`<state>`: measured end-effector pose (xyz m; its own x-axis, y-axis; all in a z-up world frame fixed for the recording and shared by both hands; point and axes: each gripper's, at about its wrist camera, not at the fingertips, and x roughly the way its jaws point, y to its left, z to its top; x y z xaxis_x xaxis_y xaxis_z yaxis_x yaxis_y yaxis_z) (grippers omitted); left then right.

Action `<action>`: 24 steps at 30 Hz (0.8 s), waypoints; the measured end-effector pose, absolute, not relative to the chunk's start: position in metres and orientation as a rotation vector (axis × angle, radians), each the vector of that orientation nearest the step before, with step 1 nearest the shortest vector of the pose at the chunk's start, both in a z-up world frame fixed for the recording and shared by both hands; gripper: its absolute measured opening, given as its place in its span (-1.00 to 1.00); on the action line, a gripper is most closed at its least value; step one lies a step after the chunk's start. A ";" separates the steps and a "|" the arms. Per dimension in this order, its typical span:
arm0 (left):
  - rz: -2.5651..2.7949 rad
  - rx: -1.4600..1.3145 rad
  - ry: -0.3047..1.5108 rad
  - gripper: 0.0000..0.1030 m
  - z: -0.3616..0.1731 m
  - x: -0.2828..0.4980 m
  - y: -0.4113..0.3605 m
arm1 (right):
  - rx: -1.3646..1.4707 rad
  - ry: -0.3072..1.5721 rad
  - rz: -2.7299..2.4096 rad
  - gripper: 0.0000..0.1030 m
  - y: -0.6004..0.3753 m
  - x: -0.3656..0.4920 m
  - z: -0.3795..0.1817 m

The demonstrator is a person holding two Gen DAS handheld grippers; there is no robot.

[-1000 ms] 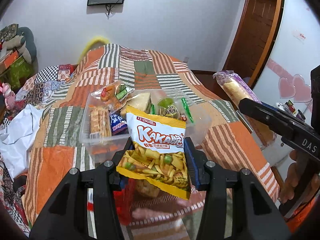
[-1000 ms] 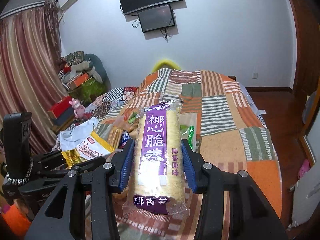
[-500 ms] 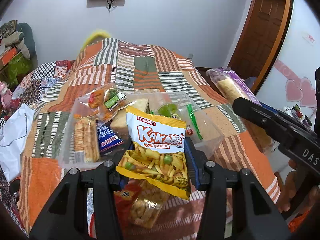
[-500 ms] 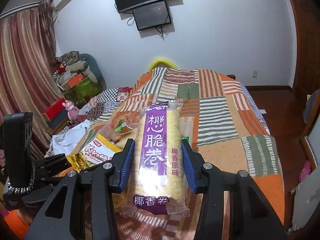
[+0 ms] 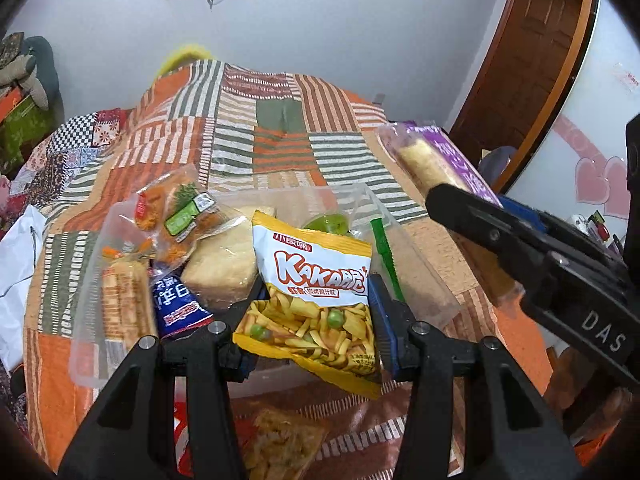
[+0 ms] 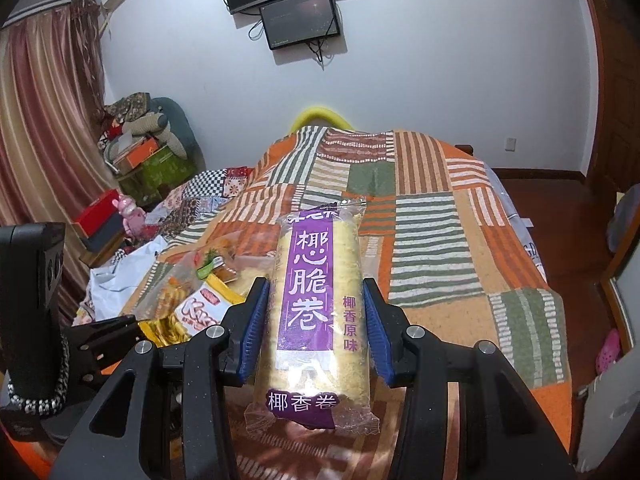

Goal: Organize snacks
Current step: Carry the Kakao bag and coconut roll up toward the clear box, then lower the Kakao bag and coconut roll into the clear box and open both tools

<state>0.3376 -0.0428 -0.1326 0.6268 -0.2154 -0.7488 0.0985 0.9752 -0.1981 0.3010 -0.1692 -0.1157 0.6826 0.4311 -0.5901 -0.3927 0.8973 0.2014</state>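
My left gripper [image 5: 316, 312] is shut on a yellow and white Kaka chip bag [image 5: 316, 276] and holds it just above the near edge of a clear plastic box [image 5: 420, 268] on the bed. The box holds several wrapped snacks: a cracker pack [image 5: 124, 300], a blue packet [image 5: 180, 300], a bread pack [image 5: 224, 264]. My right gripper [image 6: 316, 332] is shut on a long purple coconut roll pack [image 6: 316, 304], held above the bed to the right of the box. That pack also shows in the left wrist view [image 5: 436, 164].
A patchwork orange and green bedspread [image 6: 432, 232] covers the bed. Another chip bag [image 5: 280, 440] lies on the bed under my left gripper. White cloth [image 5: 16, 264] lies at the bed's left edge. Boxes and toys [image 6: 140, 152] are stacked by the left wall.
My left gripper has moved forward with the chip bag, nearer to the clear box. My right gripper has shifted slightly with the roll pack still in it.
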 end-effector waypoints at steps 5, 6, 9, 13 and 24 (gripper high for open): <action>-0.184 -0.149 0.895 -0.08 -0.142 0.346 -0.046 | 0.059 0.713 0.469 -0.18 -0.167 0.314 -0.126; -0.180 -0.146 0.900 -0.08 -0.144 0.349 -0.046 | 0.060 0.720 0.472 -0.18 -0.166 0.317 -0.128; -0.176 -0.146 0.912 -0.08 -0.151 0.355 -0.046 | 0.064 0.742 0.475 -0.18 -0.167 0.322 -0.135; -0.171 -0.143 0.919 -0.08 -0.153 0.359 -0.044 | 0.055 0.767 0.484 -0.18 -0.166 0.328 -0.141; -0.162 -0.151 0.929 -0.07 -0.154 0.355 -0.037 | 0.037 0.787 0.497 -0.16 -0.165 0.328 -0.141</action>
